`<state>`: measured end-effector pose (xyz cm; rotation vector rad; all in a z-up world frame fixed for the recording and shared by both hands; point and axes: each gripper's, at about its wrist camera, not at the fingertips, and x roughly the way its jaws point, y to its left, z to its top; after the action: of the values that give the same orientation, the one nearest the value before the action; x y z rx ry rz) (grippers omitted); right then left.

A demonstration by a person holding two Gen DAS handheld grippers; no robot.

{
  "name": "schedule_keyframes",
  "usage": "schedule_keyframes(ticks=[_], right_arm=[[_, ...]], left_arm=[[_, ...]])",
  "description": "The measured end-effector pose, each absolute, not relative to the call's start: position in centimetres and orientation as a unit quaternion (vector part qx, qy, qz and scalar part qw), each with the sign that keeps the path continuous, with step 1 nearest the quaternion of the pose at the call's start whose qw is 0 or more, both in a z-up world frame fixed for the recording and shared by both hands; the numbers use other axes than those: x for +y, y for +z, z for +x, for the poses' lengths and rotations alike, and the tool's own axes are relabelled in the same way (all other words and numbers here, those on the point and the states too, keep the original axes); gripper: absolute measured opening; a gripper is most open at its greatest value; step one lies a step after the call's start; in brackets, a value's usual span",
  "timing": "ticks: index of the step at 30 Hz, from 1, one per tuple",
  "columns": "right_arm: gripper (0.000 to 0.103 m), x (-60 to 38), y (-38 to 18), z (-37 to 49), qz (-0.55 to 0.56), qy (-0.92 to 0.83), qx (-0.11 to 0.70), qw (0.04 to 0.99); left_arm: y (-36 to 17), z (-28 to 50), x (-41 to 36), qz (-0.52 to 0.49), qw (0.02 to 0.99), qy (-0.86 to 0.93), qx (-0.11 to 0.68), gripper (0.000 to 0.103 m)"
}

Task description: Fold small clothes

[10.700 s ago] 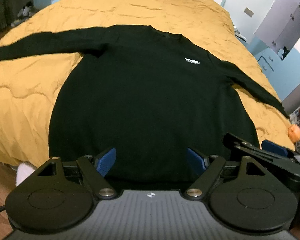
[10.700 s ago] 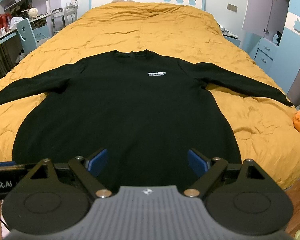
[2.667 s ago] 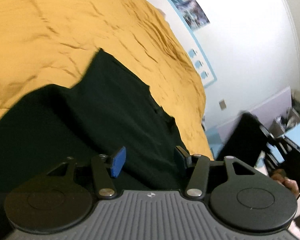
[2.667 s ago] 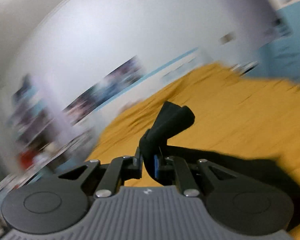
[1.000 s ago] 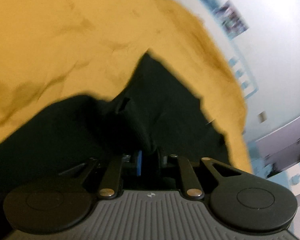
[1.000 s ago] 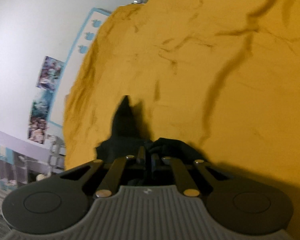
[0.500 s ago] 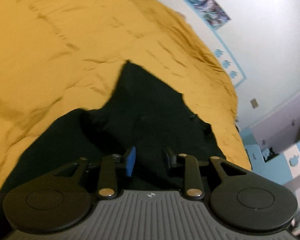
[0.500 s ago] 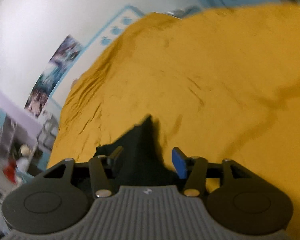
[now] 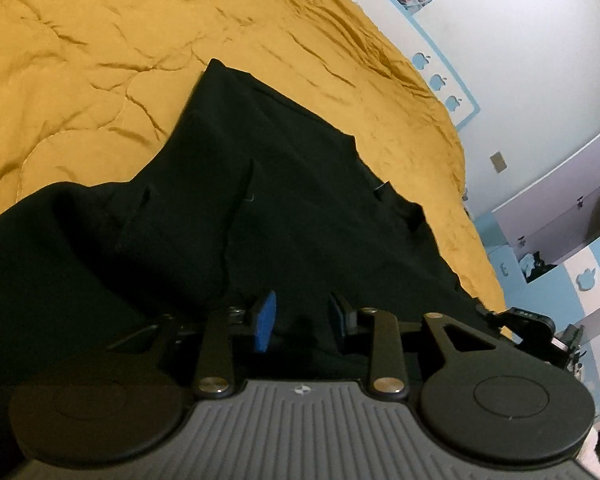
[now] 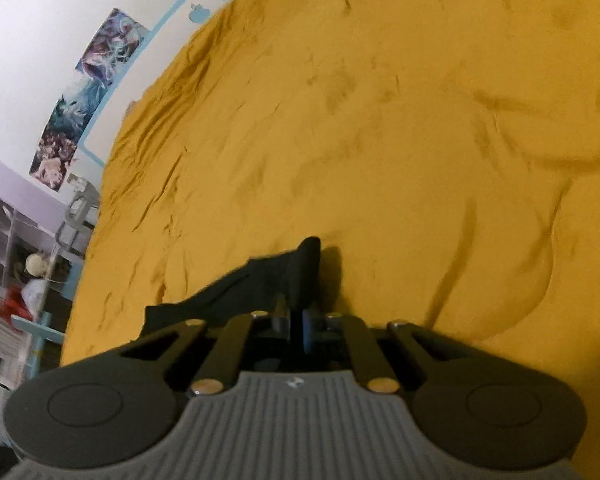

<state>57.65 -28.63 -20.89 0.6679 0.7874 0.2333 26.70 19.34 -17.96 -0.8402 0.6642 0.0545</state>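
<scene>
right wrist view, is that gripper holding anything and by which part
Yes: the right gripper, jaws having just closed, is shut on a raised fold at the edge of the black long-sleeved top on the mustard-yellow quilt. Which part of the garment cannot be told.

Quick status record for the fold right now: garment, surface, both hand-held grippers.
garment: black sweater, partly folded, layers overlapping
surface: mustard-yellow bedspread, wrinkled
left hand-held gripper: jaws apart over the sweater, nothing pinched; they have just been opening
right hand-held gripper: closed on a fold of the sweater, which sticks up past the pads; jaws just closed again
fold state: unfinished
</scene>
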Motion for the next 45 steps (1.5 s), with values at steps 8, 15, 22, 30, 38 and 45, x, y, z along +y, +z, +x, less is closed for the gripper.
schedule_keyframes(ticks=[8,15,22,30,38,45], right_arm=[[0.0,-29.3,-24.6,58.4,0.297,0.052,0.395,0.868],[0.025,-30.2,-18.8,52.9,0.28,0.081,0.334,0.896],[0.032,-27.1,-16.5,44.9,0.234,0.233,0.386,0.861],[0.014,-29.9,-21.5,42.9,0.287,0.18,0.429,0.837],[0.057,-31.5,-13.5,35.3,0.311,0.2,0.399,0.839],[0.07,-34.2,-6.7,19.7,0.183,0.246,0.343,0.888]], left_arm=[[-18.3,26.6,19.6,-0.392,0.86,0.029,0.325,0.037],[-15.7,25.7,19.7,-0.38,0.875,0.006,0.3,0.044],[-16.1,26.3,20.1,-0.376,0.876,0.03,0.3,0.046],[-18.9,26.7,22.7,-0.434,0.841,0.015,0.323,0.042],[-13.0,22.5,21.7,-0.386,0.866,-0.04,0.317,0.047],[-7.8,8.6,20.8,-0.358,0.884,-0.136,0.267,0.063]])
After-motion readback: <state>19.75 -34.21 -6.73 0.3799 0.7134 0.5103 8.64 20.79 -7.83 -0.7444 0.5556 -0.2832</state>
